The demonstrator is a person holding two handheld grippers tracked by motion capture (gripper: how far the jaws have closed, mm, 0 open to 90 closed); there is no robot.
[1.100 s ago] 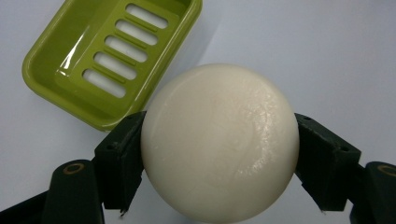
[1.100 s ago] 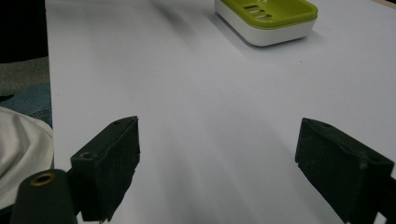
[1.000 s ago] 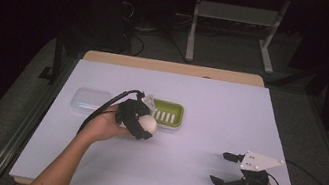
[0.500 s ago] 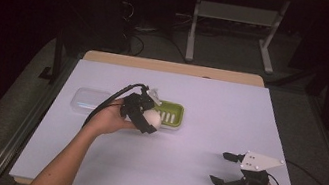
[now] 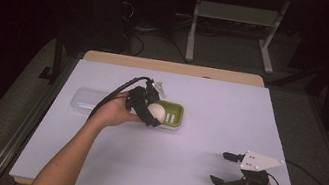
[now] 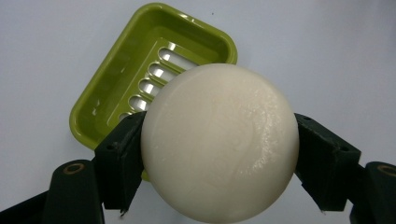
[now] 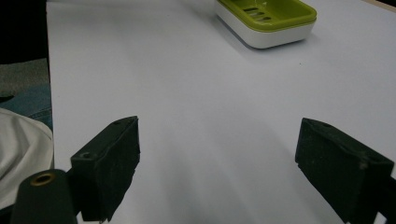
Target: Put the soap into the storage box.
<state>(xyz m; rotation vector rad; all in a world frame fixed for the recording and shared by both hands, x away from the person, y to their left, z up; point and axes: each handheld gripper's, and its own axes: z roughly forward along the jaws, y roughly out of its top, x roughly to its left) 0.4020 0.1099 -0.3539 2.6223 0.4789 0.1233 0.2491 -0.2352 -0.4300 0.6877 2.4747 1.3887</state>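
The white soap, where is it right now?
The round white soap is clamped between the left gripper's fingers, held just over the green soap dish on the left half of the table.

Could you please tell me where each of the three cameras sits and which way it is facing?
High view: above the person's side, looking forward and down on the table; both forearms, left gripper, right gripper.
Left gripper view: on that gripper, looking down past the clamped soap.
Right gripper view: low, looking across the table; jaws apart.
All three share the green soap dish.
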